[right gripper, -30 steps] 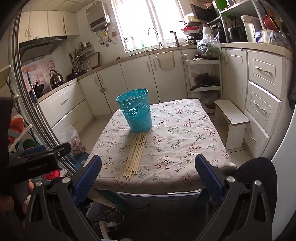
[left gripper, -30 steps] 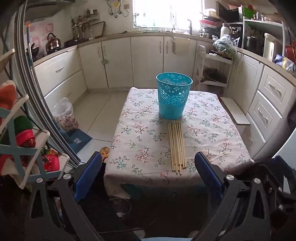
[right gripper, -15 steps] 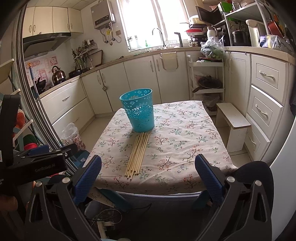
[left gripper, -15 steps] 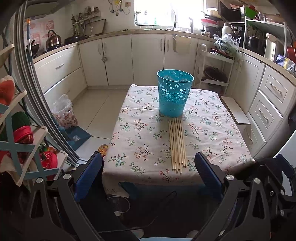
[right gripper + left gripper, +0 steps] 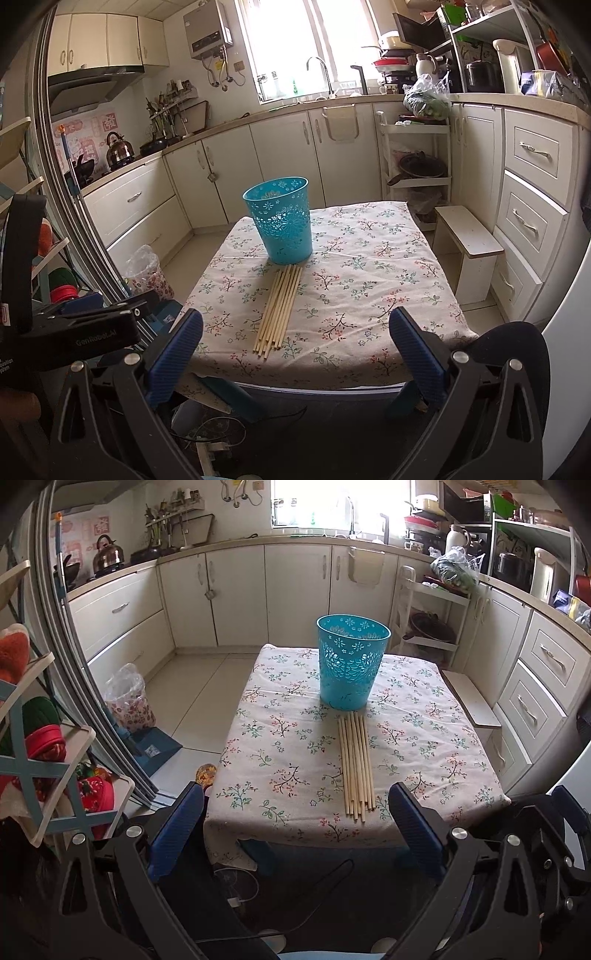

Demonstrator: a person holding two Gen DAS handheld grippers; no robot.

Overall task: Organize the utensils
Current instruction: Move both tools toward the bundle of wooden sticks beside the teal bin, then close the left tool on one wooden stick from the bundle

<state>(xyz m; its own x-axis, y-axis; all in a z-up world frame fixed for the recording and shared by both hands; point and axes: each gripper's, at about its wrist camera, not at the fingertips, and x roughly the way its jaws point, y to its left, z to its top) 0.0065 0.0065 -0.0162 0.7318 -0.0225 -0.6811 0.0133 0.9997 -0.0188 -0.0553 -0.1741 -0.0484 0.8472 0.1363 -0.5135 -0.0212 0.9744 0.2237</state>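
Several wooden chopsticks [image 5: 355,762] [image 5: 281,305] lie side by side on the flowered tablecloth, pointing toward a teal perforated basket [image 5: 351,661] [image 5: 283,221] that stands upright just behind them. My left gripper [image 5: 295,830] hovers open before the table's near edge, nothing between its blue pads. My right gripper [image 5: 295,352] is open as well, held short of the near edge, with the chopsticks slightly left of its centre. The left gripper's black body [image 5: 74,332] shows at the left of the right wrist view.
The small table [image 5: 424,716] stands in a kitchen with white cabinets around it. A white step stool [image 5: 467,240] sits to its right. A shelf rack [image 5: 37,738] with red and green items and a plastic-bagged bin [image 5: 127,698] are to the left. Cables lie on the floor below.
Both grippers have come a little closer to the table, so it looks larger in both views. The chopsticks and the basket have not moved.
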